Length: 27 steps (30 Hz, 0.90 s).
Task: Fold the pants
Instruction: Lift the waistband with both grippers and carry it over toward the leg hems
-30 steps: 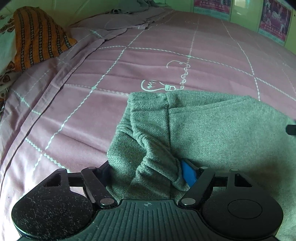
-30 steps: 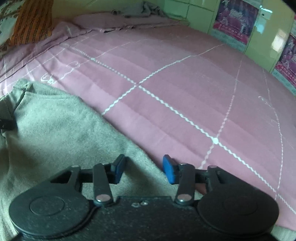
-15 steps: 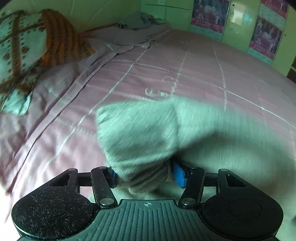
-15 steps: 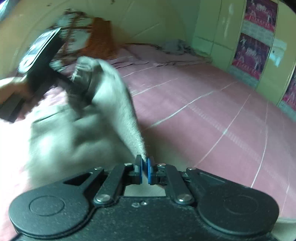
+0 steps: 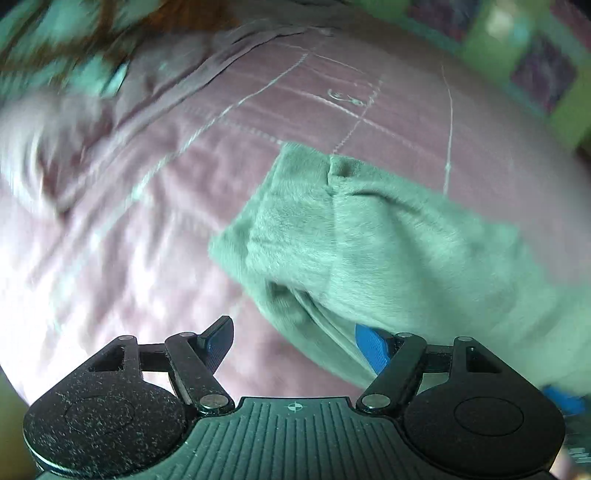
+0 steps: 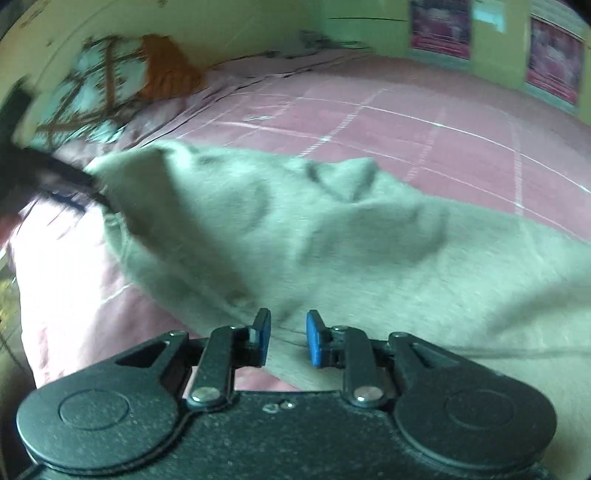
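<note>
Grey-green fleece pants (image 5: 369,236) lie on the pink bed sheet (image 5: 166,221), folded over with a seam and hem at the top left. My left gripper (image 5: 295,345) is open, its jaws wide apart, and the pants' folded edge lies loose against the right finger (image 5: 371,347). In the right wrist view the pants (image 6: 295,236) spread rumpled across the bed. My right gripper (image 6: 288,339) is open, with a narrow gap between its jaws, just over the pants' near edge. The left gripper shows blurred at the far left of that view (image 6: 55,173).
Patterned orange and teal pillows (image 6: 122,74) lie at the head of the bed. Crumpled grey cloth (image 6: 317,40) lies at the far edge. A green wall with posters (image 6: 439,29) runs behind. The pink checked sheet (image 6: 424,125) stretches beyond the pants.
Both grippers have let go of the pants: the left jaws have opened wide and the right jaws have parted. The lifted cloth has dropped onto the bed, folded over. Both views are motion-blurred.
</note>
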Available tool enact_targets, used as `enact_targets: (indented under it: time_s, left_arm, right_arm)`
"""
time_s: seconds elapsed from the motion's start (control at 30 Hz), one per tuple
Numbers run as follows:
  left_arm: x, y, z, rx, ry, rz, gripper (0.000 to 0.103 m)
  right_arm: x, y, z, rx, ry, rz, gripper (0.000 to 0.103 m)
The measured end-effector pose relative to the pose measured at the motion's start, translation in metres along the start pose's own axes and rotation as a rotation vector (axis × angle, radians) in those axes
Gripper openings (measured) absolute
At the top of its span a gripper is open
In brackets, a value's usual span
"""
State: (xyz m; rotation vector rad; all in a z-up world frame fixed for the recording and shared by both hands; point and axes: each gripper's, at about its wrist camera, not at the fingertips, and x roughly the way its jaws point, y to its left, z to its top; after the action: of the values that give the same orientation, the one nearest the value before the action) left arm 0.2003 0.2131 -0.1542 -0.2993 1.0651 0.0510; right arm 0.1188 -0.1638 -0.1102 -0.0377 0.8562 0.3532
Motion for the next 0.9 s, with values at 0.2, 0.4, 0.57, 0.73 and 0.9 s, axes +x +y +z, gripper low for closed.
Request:
enact_targets:
  time_s: [0.2, 0.4, 0.57, 0.73, 0.9]
  left_arm:
    - [0.007, 0.015, -0.033, -0.272, 0.046, -0.204, 0.073]
    - [0.009, 0.027, -0.061, -0.477, 0.011, -0.332, 0.073]
    - [0.011, 0.033, -0.063, -0.516, -0.023, -0.357, 0.073]
    - [0.025, 0.018, -0.053, -0.507, -0.033, -0.355, 0.073]
    - [0.037, 0.019, -0.051, -0.523, -0.055, -0.322, 0.056]
  right_arm:
    - [-0.003, -0.025, -0.015, 0.203, 0.018, -0.013, 0.025]
    - [-0.007, -0.029, -0.028, 0.239, 0.016, -0.021, 0.027]
    - [-0.008, -0.025, -0.030, 0.251, 0.026, -0.019, 0.028]
    - [-0.008, -0.024, -0.029, 0.280, 0.035, -0.005, 0.028]
    - [-0.007, -0.034, -0.030, 0.341, 0.047, 0.001, 0.029]
